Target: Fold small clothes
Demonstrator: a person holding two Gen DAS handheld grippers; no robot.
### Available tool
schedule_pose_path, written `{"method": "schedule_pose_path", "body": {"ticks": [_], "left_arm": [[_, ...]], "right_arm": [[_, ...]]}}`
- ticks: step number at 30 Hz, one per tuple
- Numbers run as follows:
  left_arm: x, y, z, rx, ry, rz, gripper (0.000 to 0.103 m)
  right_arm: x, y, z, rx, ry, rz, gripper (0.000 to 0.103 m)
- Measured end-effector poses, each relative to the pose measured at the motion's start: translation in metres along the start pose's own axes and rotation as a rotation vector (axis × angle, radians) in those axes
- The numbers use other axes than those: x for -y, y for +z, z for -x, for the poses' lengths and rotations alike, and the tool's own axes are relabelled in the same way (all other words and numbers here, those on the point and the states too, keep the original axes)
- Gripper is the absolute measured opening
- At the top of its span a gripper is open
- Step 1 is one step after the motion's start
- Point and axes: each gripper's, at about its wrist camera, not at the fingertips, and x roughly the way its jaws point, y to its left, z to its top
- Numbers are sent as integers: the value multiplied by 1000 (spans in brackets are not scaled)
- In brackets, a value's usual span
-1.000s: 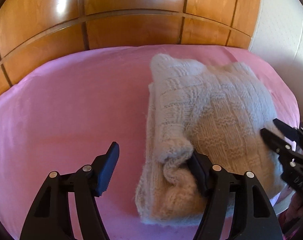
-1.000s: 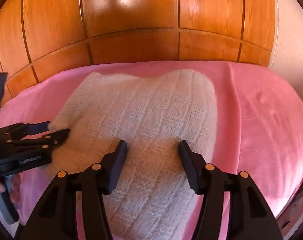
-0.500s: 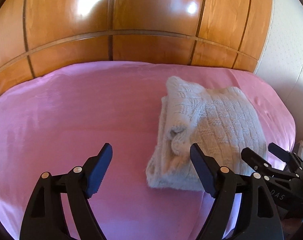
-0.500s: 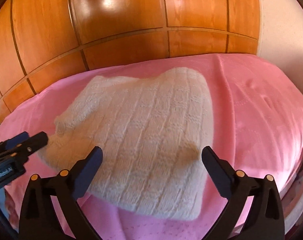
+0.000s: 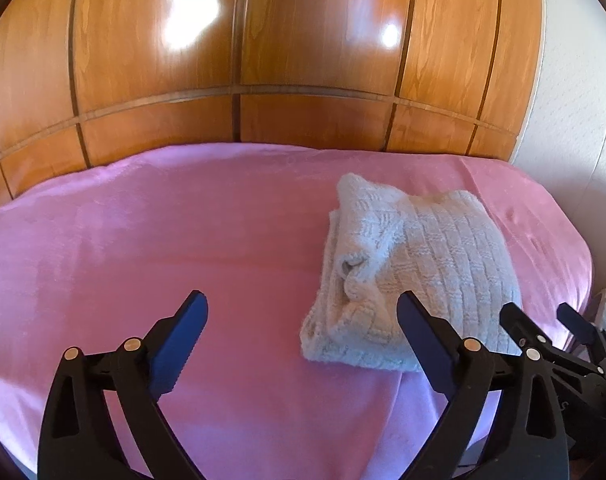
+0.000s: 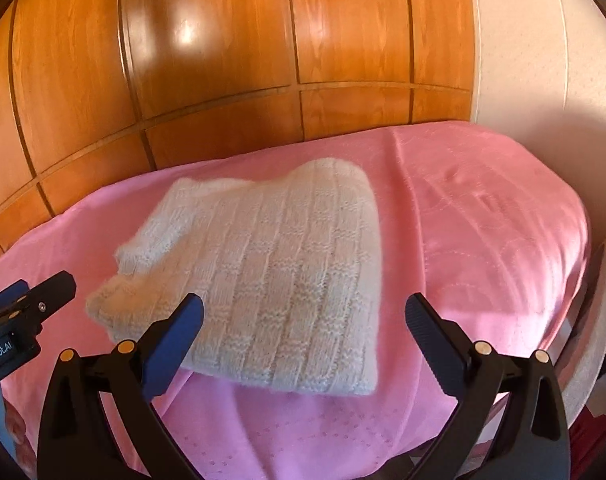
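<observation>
While both grippers gape, sweater (image 5: pixel 415 276) nears bedspread (image 5: pixel 143 248) edge.

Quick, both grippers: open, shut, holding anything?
Left gripper: open, empty, beside the folded cream knitted sweater.
Right gripper: open, empty.

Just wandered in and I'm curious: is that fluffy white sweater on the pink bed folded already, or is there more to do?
It looks done: the white sweater lies in a compact folded bundle on the pink blanket. Nothing is in hand; the left gripper and right gripper are both open, off the fabric. One cuff sticks out slightly, perhaps worth tucking.
</observation>
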Motion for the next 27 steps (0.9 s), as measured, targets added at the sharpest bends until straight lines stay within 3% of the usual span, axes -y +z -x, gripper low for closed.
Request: {"method": "schedule_pose_path", "body": {"ticks": [1, 27], "left_arm": [[1, 0, 1, 3, 5, -5, 99], [-1, -4, 18, 47, 30, -29, 99]], "right_arm": [[-1, 0, 1, 1, -4, 1, 101], [-13, -1, 11, 34, -29, 27, 101]]}}
